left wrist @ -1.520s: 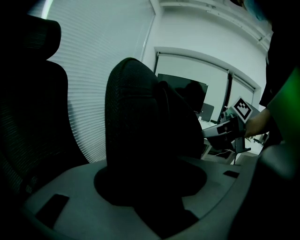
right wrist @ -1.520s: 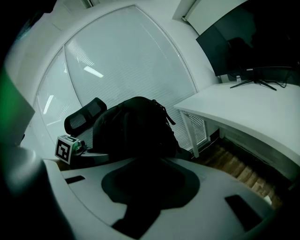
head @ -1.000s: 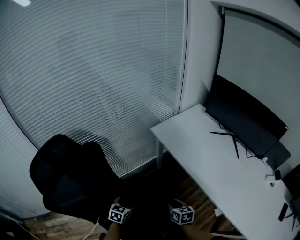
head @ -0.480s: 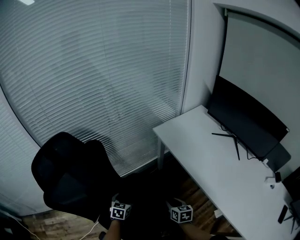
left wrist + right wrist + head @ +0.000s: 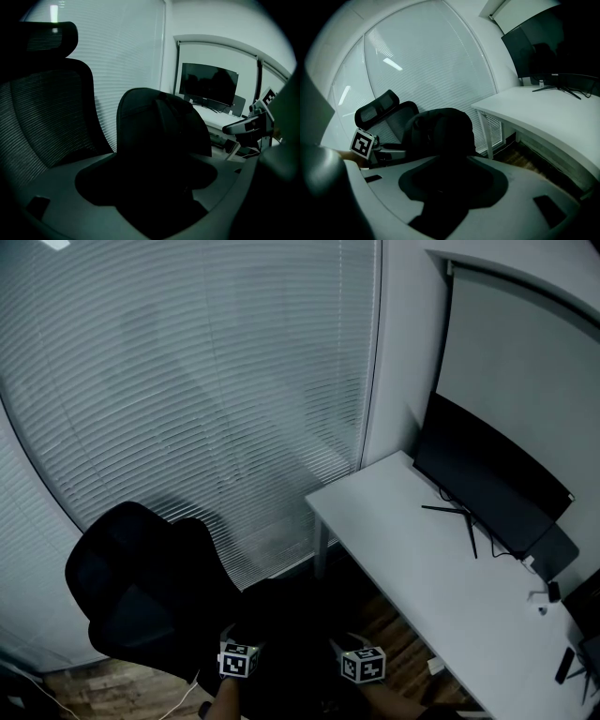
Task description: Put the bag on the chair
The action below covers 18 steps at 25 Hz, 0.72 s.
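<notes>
Gripping a black bag [image 5: 291, 613] from both sides, a person holds it low between the left tool [image 5: 241, 658] and the right tool [image 5: 362, 663] in a dim office, as seen from the head view. Each tool's own view shows the bag's dark bulk filling the space at its jaws, and both tools appear clamped on it, though the gloom swallows the jaw edges. The bag sits upright just to the right of a black mesh chair [image 5: 131, 577], whose backrest and headrest face the closed window blinds [image 5: 187, 381]. Whether the bag touches the seat cannot be made out. A white counter [image 5: 412, 559] stands to the right, well apart from the chair, carrying a dark monitor [image 5: 487, 479] on a thin stand. From the left gripper view, the right tool is visible beyond the bag, in front of the counter.
</notes>
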Available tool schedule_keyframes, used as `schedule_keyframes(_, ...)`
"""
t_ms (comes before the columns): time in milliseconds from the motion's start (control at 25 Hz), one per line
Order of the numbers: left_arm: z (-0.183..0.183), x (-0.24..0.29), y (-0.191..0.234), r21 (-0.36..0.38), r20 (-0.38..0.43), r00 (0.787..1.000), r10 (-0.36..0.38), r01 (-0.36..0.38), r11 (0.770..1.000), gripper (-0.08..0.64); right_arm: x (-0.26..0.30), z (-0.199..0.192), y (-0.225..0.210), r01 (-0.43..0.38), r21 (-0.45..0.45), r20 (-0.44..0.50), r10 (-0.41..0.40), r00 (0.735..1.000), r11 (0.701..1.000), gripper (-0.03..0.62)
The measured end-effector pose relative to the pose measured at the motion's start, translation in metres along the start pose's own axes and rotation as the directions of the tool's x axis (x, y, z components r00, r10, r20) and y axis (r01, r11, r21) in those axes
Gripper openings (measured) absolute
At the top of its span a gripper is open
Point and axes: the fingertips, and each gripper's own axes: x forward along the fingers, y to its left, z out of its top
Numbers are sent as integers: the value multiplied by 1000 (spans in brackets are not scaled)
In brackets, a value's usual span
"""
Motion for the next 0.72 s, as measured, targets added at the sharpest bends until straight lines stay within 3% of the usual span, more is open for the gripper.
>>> schedule_keyframes(440,1,-21,-15,-27,39,999,-29,30,999,405,-9,5,13,-8,3,32,8,999,1000,149)
schedule_keyframes(720,18,-48,-29,-39,129,991,-44,49,998,405,-24,11,32,-25,5,87,24,996,1000,147)
